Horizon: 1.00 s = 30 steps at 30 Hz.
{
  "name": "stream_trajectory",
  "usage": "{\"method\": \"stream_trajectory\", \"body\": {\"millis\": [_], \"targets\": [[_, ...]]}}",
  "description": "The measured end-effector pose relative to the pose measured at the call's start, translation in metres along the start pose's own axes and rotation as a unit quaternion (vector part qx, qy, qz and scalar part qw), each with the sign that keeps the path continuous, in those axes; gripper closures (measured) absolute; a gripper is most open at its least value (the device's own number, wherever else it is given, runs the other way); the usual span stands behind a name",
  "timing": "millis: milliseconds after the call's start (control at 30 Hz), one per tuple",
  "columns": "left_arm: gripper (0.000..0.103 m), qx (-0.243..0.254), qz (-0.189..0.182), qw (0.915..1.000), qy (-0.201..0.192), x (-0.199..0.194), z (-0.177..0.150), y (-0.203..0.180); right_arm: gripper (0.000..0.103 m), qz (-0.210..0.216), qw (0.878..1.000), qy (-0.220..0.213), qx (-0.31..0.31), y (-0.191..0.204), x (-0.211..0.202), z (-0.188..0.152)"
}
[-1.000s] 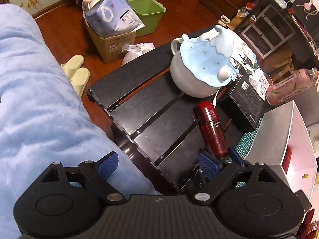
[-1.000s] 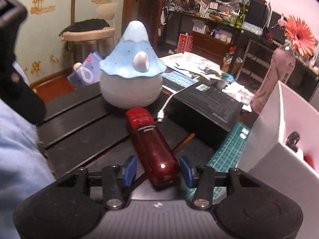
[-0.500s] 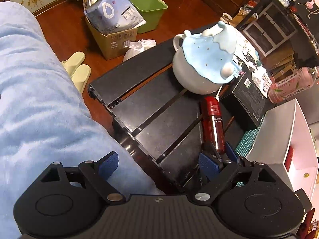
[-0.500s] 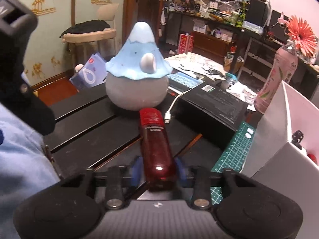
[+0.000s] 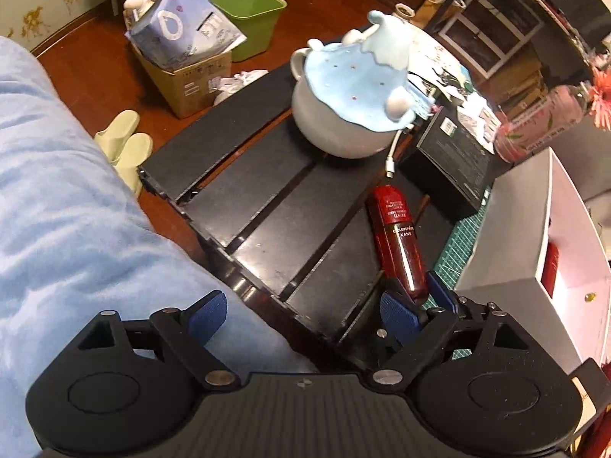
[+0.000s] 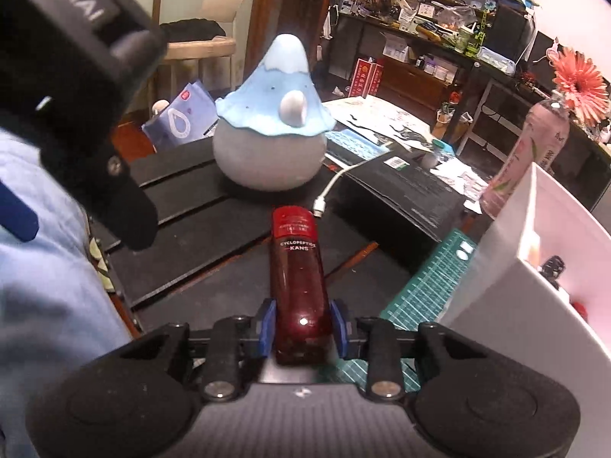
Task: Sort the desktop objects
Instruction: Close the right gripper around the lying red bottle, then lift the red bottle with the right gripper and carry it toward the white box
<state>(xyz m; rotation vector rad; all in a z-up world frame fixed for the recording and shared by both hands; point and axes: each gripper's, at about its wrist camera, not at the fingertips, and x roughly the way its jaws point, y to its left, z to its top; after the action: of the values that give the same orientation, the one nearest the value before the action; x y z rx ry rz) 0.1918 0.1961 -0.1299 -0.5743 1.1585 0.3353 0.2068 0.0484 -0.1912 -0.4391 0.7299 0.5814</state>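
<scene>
Red and glossy, the bottle (image 6: 299,290) at lower centre of the right wrist view lies on the black table (image 6: 214,240), the right gripper (image 6: 301,328) having just closed onto its base, ready for lifting toward the white box (image 6: 508,252), while the left gripper (image 5: 301,311) gapes wide, holding nothing.

**Right gripper clamps red bottle**

Right gripper (image 6: 301,328) jaws just closed from wide apart onto red bottle (image 6: 298,282); blue pads now press both sides. Bottle swung from angled to straight along the fingers.
</scene>
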Motion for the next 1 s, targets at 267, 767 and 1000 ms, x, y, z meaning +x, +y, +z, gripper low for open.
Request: {"method": "stream_trajectory", "body": {"millis": [267,767,1000], "targets": [[0.015,0.006,-0.001,1.0,0.002,0.0,-0.002,-0.002,0.074,-0.012,1.0,-0.005,0.026,-0.022,-0.025,-0.017],[0.015,0.044,-0.004,0.999,0.013,0.003,-0.009,-0.018,0.074,0.008,0.998,0.014,0.069,-0.045,-0.05,-0.065],[0.015,0.053,-0.005,0.9985,0.017,0.005,-0.012,-0.023,0.074,0.026,0.996,0.015,0.078,-0.05,-0.056,-0.069]]}}
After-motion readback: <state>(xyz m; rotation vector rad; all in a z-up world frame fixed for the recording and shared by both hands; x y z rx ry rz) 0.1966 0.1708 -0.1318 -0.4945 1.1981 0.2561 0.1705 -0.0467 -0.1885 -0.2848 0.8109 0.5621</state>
